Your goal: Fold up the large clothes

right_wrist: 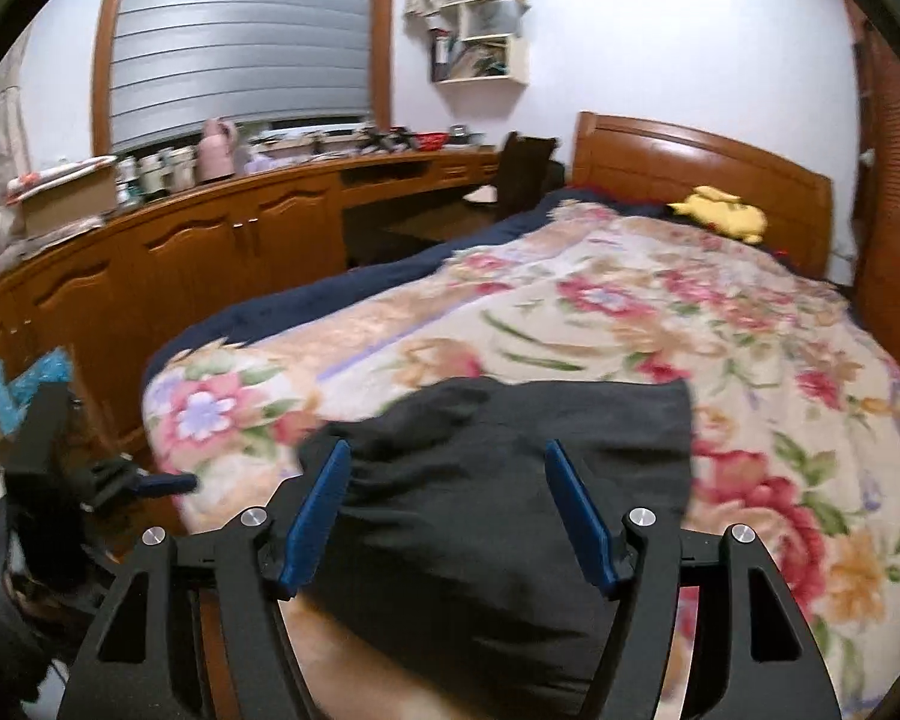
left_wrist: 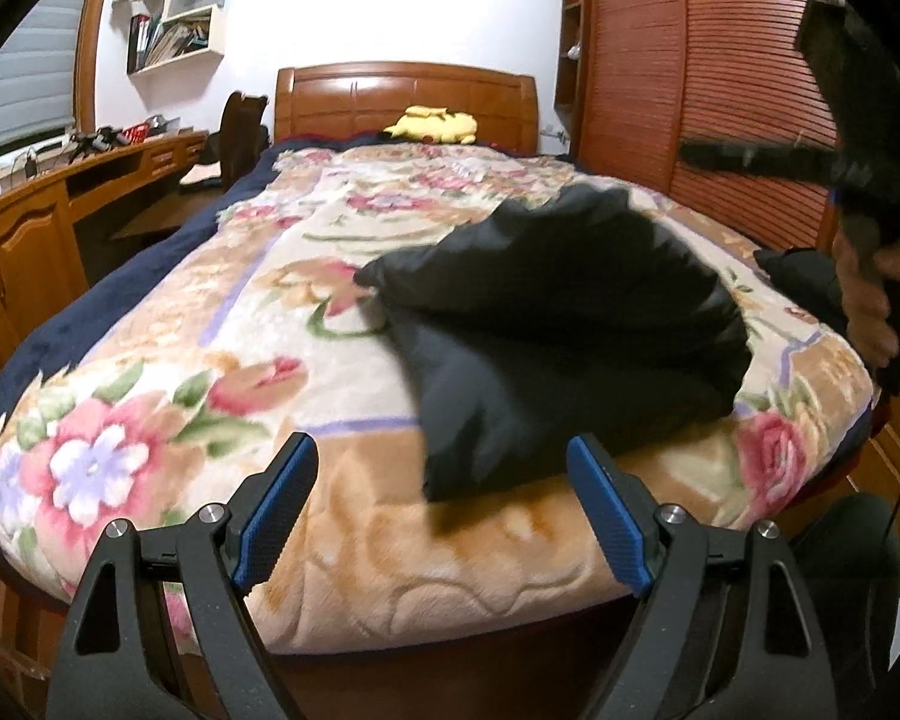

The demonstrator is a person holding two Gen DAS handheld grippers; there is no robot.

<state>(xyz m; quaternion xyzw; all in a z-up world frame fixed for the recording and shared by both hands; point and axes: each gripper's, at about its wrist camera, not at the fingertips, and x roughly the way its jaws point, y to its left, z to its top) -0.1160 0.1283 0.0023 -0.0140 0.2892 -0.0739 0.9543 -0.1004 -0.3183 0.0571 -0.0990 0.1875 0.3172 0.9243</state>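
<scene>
In the left wrist view, the left gripper hangs over the foot of the bed, jaws wide apart with nothing between them. A black garment lies bunched on the floral blanket just ahead. At the right edge, a hand holds the other tool.

In the right wrist view, the right gripper has its jaws apart above the black garment, pads clear of the cloth. A yellow plush toy sits by the headboard.

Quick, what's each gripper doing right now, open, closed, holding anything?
Left gripper: open, holding nothing.
Right gripper: open, black garment lies between its fingers, not pinched.
</scene>
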